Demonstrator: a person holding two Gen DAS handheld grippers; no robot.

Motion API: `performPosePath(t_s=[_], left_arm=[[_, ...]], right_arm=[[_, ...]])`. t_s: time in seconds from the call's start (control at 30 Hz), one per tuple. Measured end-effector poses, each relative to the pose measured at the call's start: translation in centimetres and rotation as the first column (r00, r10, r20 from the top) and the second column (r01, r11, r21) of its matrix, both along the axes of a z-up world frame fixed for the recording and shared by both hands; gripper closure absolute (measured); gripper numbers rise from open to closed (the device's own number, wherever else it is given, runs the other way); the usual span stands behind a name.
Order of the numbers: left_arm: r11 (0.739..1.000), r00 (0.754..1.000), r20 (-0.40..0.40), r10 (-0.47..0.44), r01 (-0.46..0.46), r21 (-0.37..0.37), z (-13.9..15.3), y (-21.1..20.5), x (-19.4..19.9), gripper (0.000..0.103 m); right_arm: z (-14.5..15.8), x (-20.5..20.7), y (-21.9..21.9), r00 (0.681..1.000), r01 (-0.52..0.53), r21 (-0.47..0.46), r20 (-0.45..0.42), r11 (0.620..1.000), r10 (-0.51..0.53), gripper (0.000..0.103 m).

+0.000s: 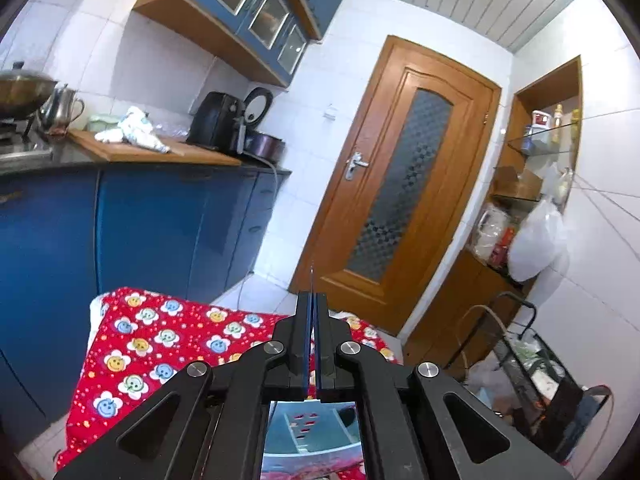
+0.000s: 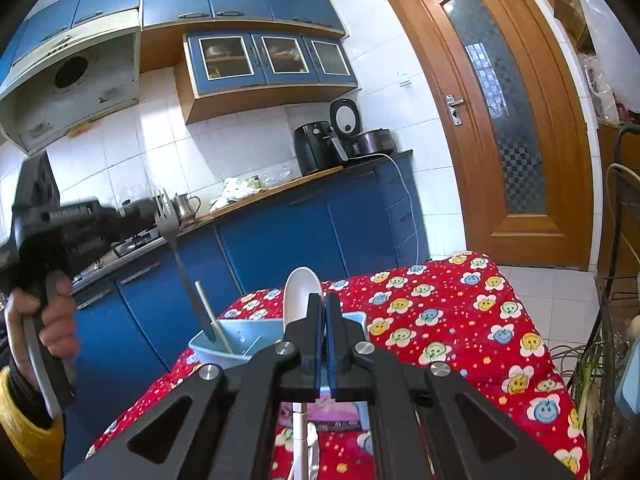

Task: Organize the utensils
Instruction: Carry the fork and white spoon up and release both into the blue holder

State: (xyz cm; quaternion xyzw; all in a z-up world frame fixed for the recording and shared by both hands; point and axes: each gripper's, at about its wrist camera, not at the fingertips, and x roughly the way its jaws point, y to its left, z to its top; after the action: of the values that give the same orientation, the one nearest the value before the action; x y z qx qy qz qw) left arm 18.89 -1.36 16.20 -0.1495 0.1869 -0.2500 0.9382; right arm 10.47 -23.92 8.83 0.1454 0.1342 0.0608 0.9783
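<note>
My right gripper [image 2: 324,308] is shut on a white spoon [image 2: 301,288], bowl end up, just above a light blue bin [image 2: 240,350] on the red flowered tablecloth [image 2: 440,320]. A chopstick [image 2: 214,316] leans inside the bin. In the right wrist view my left gripper [image 2: 132,216] is at the left, raised, shut on a metal fork [image 2: 176,248] whose handle tip hangs at the bin's left rim. In the left wrist view my left gripper [image 1: 313,300] is shut on the fork, seen edge-on as a thin sliver [image 1: 311,278].
Blue cabinets [image 2: 320,232] and a counter with an air fryer [image 2: 314,148], kettle [image 2: 186,204] and stove stand behind the table. A wooden door [image 2: 512,120] is to the right. A wire rack [image 1: 532,364] with bags stands right of the table.
</note>
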Motion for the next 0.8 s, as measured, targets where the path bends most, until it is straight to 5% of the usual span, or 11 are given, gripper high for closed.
performPosePath(t_s=[0.33,0.67,0.8], left_arm=[[1.0,0.994,-0.113,-0.009,0.01,0.009,-5.6,-0.7,2.3,0.102],[1.0,0.993,-0.115,-0.015,0.018,0.019,-7.4,-1.0,2.8,0.103],[0.999,0.994,-0.109,-0.015,0.019,0.036,-7.7,-1.3,2.7,0.103]], right_arm=[[0.9,5.0,-0.3,0.996,0.046,-0.005,0.074,0.999,-0.045,0.1],[0.8,8.8,0.6,0.967,0.171,-0.111,0.211,0.979,-0.145,0.1],[-0.4,9.3,1.3,0.973,0.165,-0.157,0.189,0.974,-0.134,0.1]])
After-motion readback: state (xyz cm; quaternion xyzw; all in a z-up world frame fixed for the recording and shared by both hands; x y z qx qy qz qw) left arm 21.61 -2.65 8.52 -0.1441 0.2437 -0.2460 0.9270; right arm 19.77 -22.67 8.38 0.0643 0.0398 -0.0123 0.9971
